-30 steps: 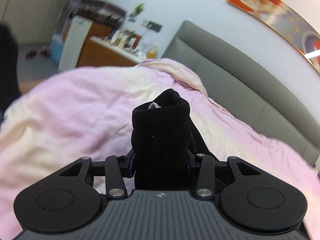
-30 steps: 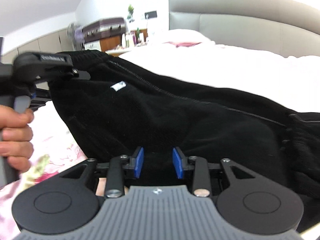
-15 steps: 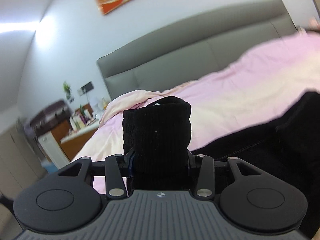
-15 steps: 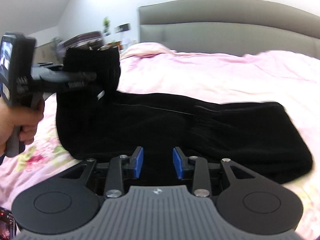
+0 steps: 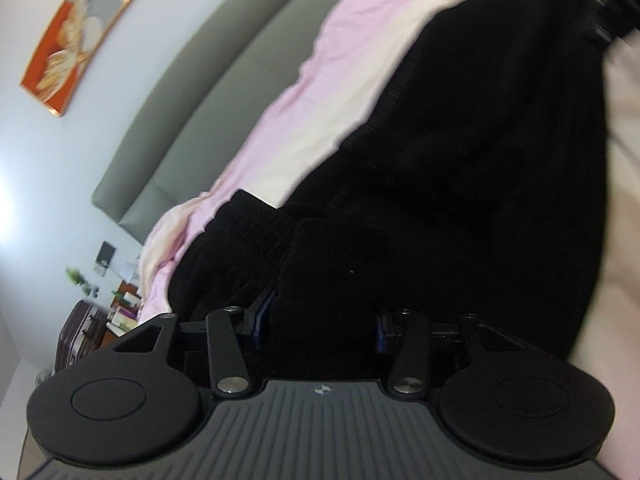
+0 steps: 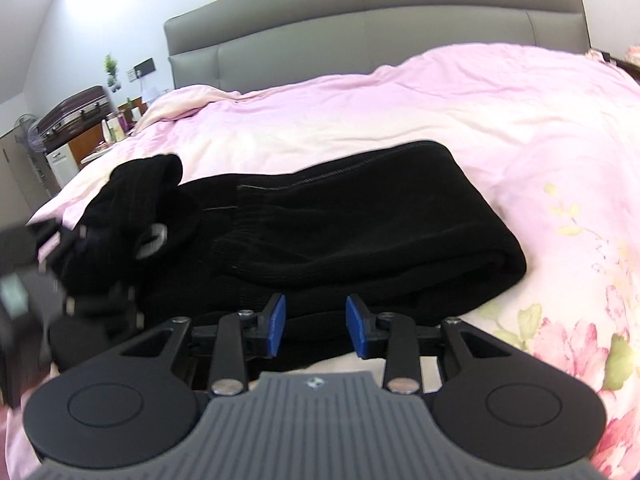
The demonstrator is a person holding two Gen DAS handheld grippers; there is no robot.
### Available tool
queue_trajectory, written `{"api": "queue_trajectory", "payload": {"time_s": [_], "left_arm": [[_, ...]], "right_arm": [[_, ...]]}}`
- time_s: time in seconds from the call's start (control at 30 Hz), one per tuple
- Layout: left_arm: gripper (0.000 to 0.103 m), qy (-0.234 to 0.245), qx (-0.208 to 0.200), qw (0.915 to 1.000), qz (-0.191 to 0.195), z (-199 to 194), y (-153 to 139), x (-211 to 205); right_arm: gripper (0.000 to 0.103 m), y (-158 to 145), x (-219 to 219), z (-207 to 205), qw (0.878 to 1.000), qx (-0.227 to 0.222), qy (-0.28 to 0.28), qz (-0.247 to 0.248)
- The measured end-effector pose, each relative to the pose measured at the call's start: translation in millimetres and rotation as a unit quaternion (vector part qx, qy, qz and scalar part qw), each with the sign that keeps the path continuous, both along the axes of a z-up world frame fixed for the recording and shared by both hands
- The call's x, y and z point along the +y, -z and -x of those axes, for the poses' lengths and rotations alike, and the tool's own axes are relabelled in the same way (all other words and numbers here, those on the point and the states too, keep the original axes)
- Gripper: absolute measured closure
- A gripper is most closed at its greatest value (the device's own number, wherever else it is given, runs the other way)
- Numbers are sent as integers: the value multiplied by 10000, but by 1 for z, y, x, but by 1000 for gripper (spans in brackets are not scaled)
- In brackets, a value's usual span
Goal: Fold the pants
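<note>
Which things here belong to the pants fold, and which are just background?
Job:
- black pants, lying folded on the bed
- left gripper, jaws opening, a thick fold of the pants between them
- right gripper, at the pants' near edge
- pink duvet, the work surface

Background:
- grey headboard
- suitcase
- wall picture

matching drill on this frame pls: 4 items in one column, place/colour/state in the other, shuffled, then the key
Items:
1. black pants
2. headboard
3. left tool
4. right tool

Descriptions:
A. grey, padded, at the far end of the bed
B. jaws opening, a black fabric bundle between them
C. blue pads apart, nothing pinched between them
D. folded over, lying on the pink duvet

Pairs: 1-D, 2-A, 3-B, 4-C
</note>
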State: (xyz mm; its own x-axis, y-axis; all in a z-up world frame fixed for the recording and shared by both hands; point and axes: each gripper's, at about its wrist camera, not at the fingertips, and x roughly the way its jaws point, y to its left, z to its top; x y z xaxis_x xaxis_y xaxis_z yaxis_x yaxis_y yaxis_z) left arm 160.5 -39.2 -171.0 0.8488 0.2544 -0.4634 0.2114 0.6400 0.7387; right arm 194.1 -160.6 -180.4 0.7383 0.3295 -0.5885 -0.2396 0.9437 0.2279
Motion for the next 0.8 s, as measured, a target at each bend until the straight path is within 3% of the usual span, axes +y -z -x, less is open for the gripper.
{"api": "queue_trajectory", "payload": {"time_s": [0.13, 0.2, 0.27, 0.37, 0.43, 0.53, 0.67, 0.8], "left_arm": [[48, 89, -4, 9999, -123, 6, 9, -2], [43, 85, 59, 9999, -95, 3, 6, -2], [30, 148, 80, 9998, -134, 4, 0, -2], [26, 321, 240, 9992, 57, 11, -13, -1], [26, 463, 405, 9971, 455, 24, -29, 4], [26, 316, 671, 9812, 1783, 33, -69, 32], [24, -438, 166, 9661, 2540, 22, -107, 79], [20, -1161, 9, 9378, 3272, -2, -121, 123]], "right_arm": [[72, 7, -6, -7, 9998, 175, 75, -97], [71, 8, -7, -10, 9997, 213, 88, -130], [71, 8, -4, -11, 9996, 220, 94, -125], [70, 7, -3, -11, 9996, 226, 99, -114], [70, 6, -3, -11, 9996, 222, 108, -105], [68, 5, -4, -10, 9996, 208, 149, -109], [67, 6, -3, -10, 9995, 228, 166, -102], [67, 7, 1, -9, 9996, 231, 131, -57]]}}
